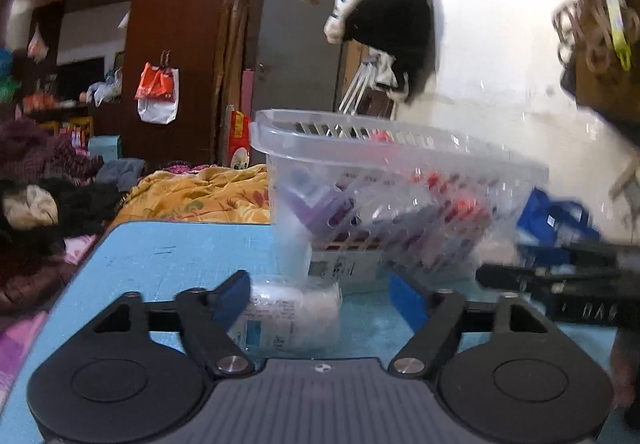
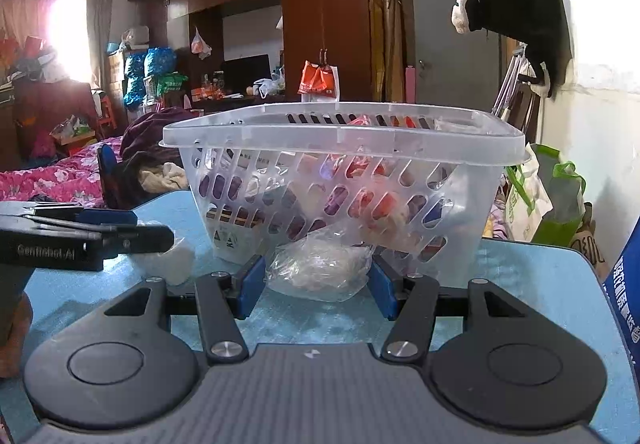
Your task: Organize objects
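A clear slotted plastic basket (image 1: 400, 159) (image 2: 340, 147) stands on the blue table (image 1: 168, 256) (image 2: 520, 284), with several packets inside. A white wrapped bottle (image 1: 292, 310) lies on the table in front of it. My left gripper (image 1: 319, 298) is open around the bottle, with a gap at the right pad. In the right wrist view this gripper (image 2: 120, 236) reaches in from the left over the white bottle (image 2: 168, 260). My right gripper (image 2: 317, 292) is shut on a clear plastic bag (image 2: 320, 268) that rests against the basket's front wall.
A blue printed bag (image 2: 624, 304) stands at the table's right edge, and green-and-white bags (image 2: 560, 199) sit beyond it by the wall. Left of the table is a bed with a yellow blanket (image 1: 200, 195) and piled clothes (image 1: 40, 211). A wardrobe stands behind.
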### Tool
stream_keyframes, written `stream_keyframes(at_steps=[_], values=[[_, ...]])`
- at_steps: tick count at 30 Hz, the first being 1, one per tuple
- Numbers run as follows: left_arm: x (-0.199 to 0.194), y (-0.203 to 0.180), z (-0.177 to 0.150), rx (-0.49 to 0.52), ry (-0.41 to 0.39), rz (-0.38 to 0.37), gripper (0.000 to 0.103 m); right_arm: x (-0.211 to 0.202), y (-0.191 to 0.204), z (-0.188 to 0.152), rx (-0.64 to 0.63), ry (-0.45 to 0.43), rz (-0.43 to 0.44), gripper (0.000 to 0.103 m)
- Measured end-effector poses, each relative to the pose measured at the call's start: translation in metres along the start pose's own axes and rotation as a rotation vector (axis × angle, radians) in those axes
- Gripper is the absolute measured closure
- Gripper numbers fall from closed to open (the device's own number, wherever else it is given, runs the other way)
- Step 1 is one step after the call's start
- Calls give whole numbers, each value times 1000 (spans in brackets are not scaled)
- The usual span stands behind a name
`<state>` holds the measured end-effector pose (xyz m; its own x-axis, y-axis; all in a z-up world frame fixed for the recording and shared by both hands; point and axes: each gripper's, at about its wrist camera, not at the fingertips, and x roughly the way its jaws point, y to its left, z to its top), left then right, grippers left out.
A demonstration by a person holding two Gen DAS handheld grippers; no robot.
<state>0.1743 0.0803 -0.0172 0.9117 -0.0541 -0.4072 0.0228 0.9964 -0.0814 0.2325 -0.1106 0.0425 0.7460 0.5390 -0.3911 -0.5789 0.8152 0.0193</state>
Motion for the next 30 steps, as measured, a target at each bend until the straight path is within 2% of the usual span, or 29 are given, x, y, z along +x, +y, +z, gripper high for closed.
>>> stream_keyframes(at_steps=[3,6,8,10,11,13,19,23,26,30], values=[[10,-9,0,51,55,65,18,-1,0,0,-4,-2,-1,44],[12,-9,1,57,71,90,18,0,0,1,-3,1,0,44],[20,-4,3,50,109,125,18,0,0,0,-5,2,-1,44],[25,5,5,8,140,97,24,0,0,0,-8,1,-1,44],[25,6,5,8,140,91,31,0,0,0,-5,1,-1,44],[23,6,6,8,134,92,31,0,1,1,-4,0,-2,44],[7,1,3,26,31,84,32,-4,2,0,-6,-15,-3,44],[-18,-1,3,22,-77,37,32,-12,2,0,-16,-32,0,44],[-42,-6,4,21,-163,11,32,-30,2,5,-10,-76,8,44],[-72,-17,20,13,-268,-40,32,-65,7,23,-23,-178,23,44]])
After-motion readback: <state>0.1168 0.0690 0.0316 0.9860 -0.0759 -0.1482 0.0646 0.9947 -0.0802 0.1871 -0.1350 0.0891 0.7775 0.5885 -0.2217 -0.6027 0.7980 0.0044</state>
